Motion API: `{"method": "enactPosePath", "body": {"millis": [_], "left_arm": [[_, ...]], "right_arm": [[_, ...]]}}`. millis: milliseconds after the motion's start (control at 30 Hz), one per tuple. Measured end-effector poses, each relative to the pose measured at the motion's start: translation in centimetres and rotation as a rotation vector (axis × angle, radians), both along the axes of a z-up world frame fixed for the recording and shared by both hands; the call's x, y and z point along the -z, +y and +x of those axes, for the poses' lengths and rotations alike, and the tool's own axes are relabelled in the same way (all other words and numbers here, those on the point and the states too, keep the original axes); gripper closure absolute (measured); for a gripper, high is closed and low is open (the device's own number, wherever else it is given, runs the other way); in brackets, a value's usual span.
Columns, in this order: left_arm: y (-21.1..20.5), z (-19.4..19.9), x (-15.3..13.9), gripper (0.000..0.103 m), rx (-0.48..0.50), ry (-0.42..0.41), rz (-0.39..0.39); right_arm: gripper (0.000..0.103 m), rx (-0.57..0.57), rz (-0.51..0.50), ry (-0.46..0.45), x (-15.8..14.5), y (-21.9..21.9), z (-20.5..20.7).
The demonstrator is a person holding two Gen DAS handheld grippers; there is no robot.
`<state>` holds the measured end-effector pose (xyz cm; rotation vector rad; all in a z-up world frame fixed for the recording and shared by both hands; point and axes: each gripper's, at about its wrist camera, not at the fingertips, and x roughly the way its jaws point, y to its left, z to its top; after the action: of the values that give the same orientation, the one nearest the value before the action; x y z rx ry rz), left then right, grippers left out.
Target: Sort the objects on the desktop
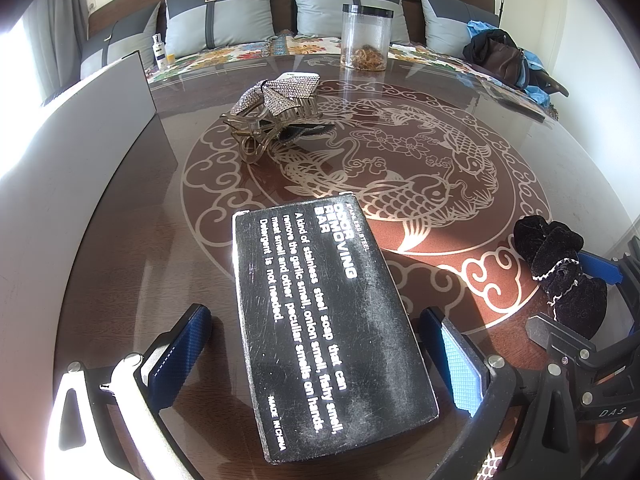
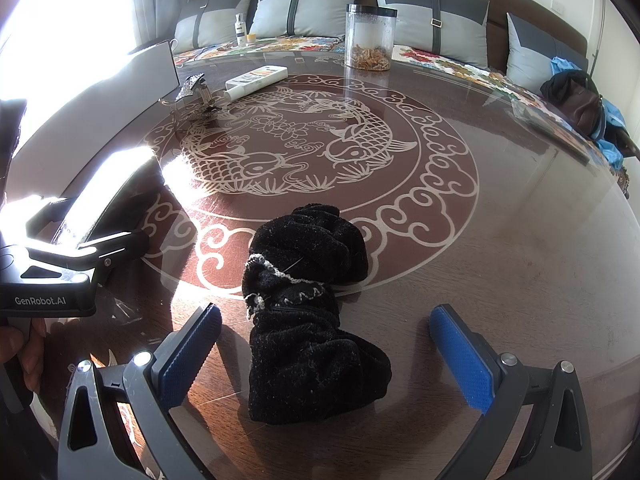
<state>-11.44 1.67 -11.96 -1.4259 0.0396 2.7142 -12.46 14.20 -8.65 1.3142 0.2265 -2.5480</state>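
A: Left gripper (image 1: 316, 360)?
B: Jaws wide apart — the black box (image 1: 326, 328) lies flat between them on the table (image 1: 460, 128), untouched.
A: Right gripper (image 2: 326, 354)?
B: Also spread — the scrunchie (image 2: 310, 312) sits between its pads. A hair clip (image 1: 272, 118) lies farther off.

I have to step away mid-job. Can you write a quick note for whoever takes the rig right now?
Left gripper: open, fingers either side of the black box, not clamped.
Right gripper: open, straddling the black scrunchie, not gripping.
Hair clip, white tube and clear jar sit farther back on the table.
Nothing looks sorted yet; all five things are left.
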Motion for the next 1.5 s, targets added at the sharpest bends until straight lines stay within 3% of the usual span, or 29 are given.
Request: {"method": "enactPosePath", "body": {"millis": [1400,1500], "left_arm": [[-0.07,0.01,0.00,0.000,-0.001,-0.001,0.001],[0.16,-0.59,-0.29,0.000,0.010,-0.039,-0.016]], "right_arm": [[0.000,-0.001,-0.002,-0.001,-0.01,0.00,-0.06],[0.000,-0.001,-0.002,-0.001,-0.02,-0.01,-0.06]]}}
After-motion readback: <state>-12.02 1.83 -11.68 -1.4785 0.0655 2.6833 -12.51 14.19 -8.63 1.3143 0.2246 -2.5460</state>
